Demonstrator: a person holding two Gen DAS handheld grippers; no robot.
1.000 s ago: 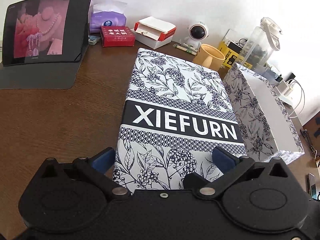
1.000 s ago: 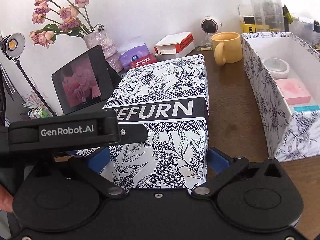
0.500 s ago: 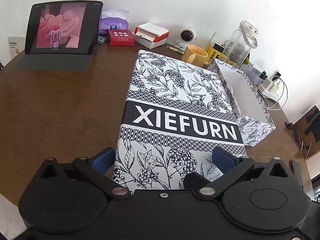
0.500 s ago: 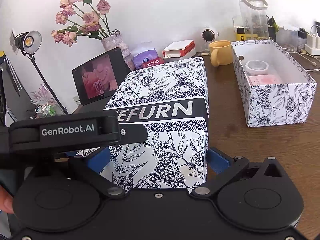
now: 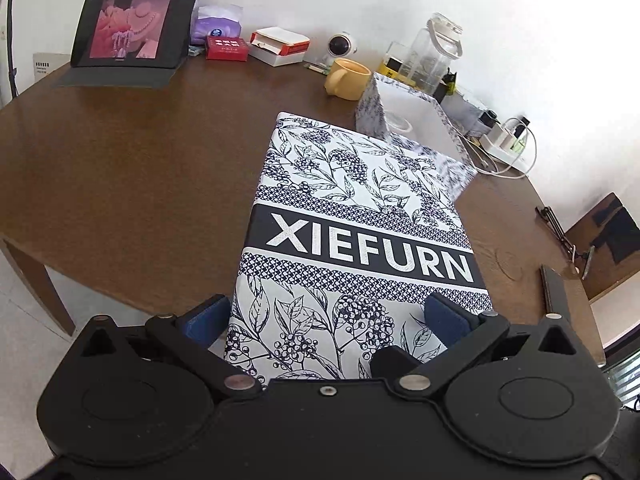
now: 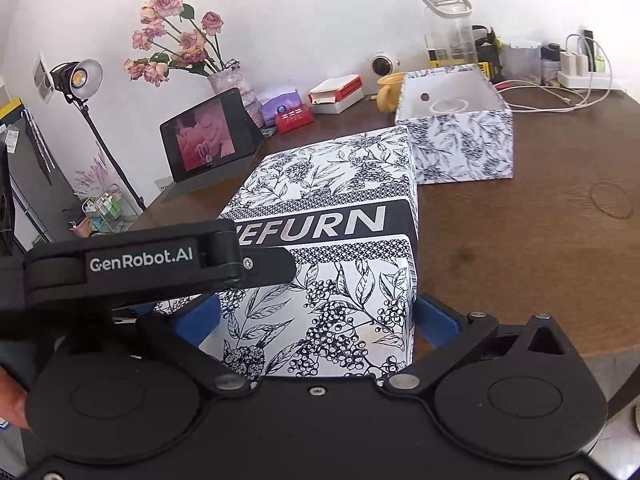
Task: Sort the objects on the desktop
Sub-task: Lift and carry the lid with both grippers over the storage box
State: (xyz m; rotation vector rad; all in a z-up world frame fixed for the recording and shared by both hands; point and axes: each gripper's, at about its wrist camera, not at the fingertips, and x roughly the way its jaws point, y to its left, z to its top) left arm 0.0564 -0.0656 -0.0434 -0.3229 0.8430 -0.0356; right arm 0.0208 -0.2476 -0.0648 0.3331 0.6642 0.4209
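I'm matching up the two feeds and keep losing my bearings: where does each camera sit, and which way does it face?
Left wrist: on the left gripper, looking along its blue fingers across the XIEFURN lid toward the tablet, yellow mug and open floral box.
Right wrist: on the right gripper, facing over the lid's other end toward the flower vase; the left gripper's black housing crosses in front, a fingertip at the edge.
Shared: lid, tablet, mug, open box, wall.

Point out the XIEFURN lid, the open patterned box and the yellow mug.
XIEFURN lid [image 5: 360,240]: left wrist view, on the dark name band.
Open patterned box [image 6: 464,148]: right wrist view, on its front wall.
Yellow mug [image 5: 348,80]: left wrist view, on its side.
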